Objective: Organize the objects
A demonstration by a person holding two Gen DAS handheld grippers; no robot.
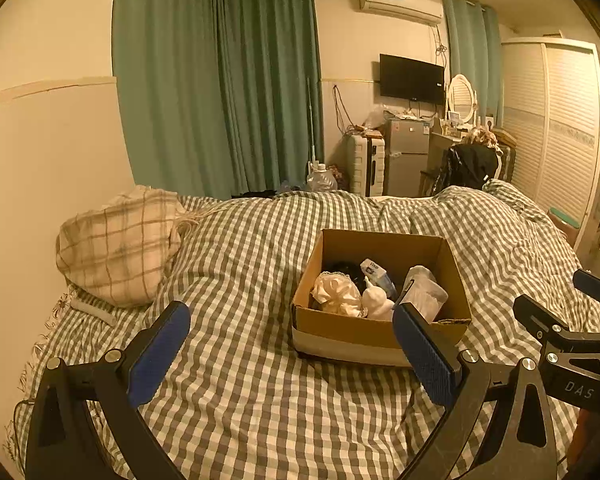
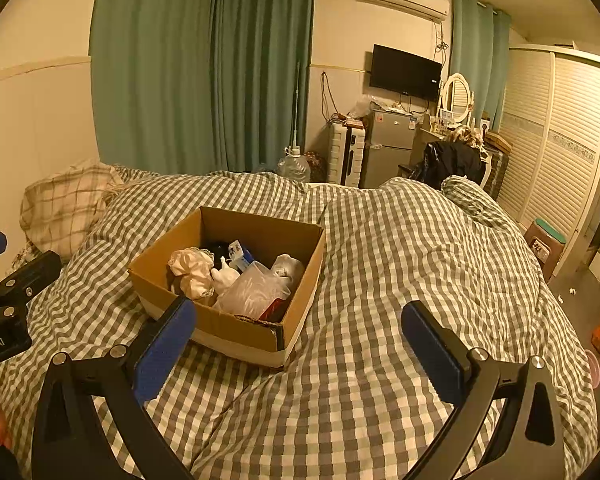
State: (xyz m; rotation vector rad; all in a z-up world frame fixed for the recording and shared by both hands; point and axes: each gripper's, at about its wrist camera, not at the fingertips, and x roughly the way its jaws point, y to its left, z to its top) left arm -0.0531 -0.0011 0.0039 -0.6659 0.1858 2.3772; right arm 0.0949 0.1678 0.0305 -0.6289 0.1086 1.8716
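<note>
The cardboard box sits on the checked bed, holding a cream fabric bundle, a white figurine and a clear plastic container. The left gripper and right gripper hover before it, both spread wide and grasping nothing.

We see a brown matt cardboard box at centre frame on the soft grey-and-white checked cloth bedcover; inside it, a glossy cream satin bundle and a clear plastic container. The jaws carry rough blue pads.
</note>
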